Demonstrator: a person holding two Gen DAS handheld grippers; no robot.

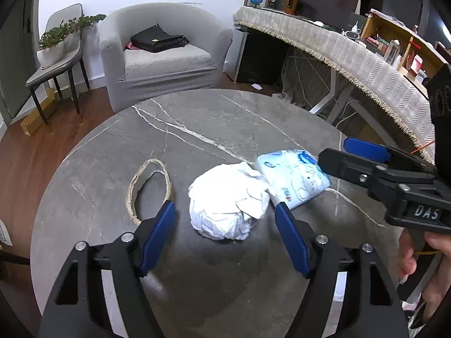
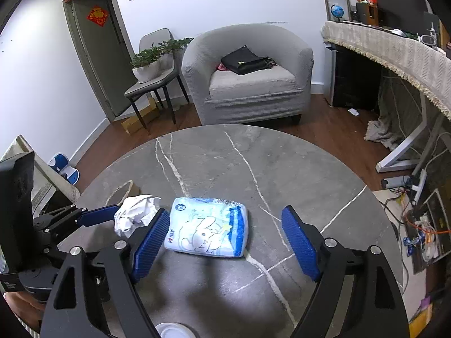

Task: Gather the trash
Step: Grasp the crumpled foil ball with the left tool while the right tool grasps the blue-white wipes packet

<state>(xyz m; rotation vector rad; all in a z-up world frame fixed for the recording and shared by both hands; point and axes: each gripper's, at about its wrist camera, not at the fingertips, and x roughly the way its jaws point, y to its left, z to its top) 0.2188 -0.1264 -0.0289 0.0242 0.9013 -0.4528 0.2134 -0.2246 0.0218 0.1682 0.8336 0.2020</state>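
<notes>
Two grippers over round grey marble table (image 1: 197, 295). Left gripper (image 1: 225, 211) jaws apart, flanking crumpled white paper wad (image 1: 225, 205), pads clear of it. Right gripper (image 2: 225, 219) jaws wide, straddling blue-white tissue pack (image 2: 208, 231), no contact. Wad and pack side by side, touching, near table centre. Thin cardboard ring (image 1: 149, 186) left of wad.

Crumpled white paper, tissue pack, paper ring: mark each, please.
crumpled white paper (image 1: 225, 205), left wrist view, middle of the wad
tissue pack (image 2: 208, 231), right wrist view, rabbit print on top face
paper ring (image 1: 169, 181), left wrist view, right side of the loop
</notes>
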